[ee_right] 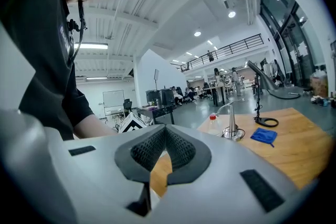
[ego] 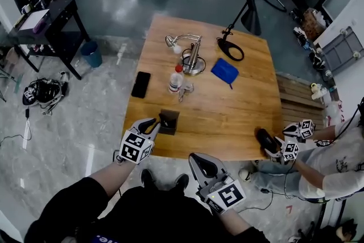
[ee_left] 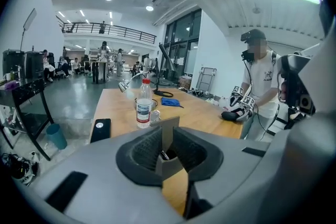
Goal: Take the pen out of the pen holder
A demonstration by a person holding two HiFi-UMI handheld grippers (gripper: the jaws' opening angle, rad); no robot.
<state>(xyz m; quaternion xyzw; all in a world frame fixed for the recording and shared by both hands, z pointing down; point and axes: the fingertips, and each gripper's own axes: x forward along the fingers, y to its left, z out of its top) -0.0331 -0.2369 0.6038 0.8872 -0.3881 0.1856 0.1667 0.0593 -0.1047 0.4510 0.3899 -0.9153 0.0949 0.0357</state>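
The pen holder point(ego: 169, 122) is a small dark square box near the front edge of the wooden table point(ego: 239, 116). My left gripper point(ego: 152, 124) is right at its left side. In the left gripper view the holder's grey wall point(ee_left: 170, 165) stands up between the parted pads of the left gripper point(ee_left: 169, 136), which do not press on it. A dark pen end point(ee_left: 164, 155) shows inside the box. My right gripper point(ego: 200, 161) hangs off the table's front edge, over my lap. In its own view the right gripper point(ee_right: 165, 136) has its pads meeting, with nothing between them.
Behind the holder stand a water bottle point(ego: 176, 81), a black phone point(ego: 141, 84), a desk lamp point(ego: 192, 54), a black ring stand point(ego: 230, 49) and a blue cloth point(ego: 224, 71). Another person at the right holds grippers point(ego: 290, 142) over a black thing point(ego: 266, 139).
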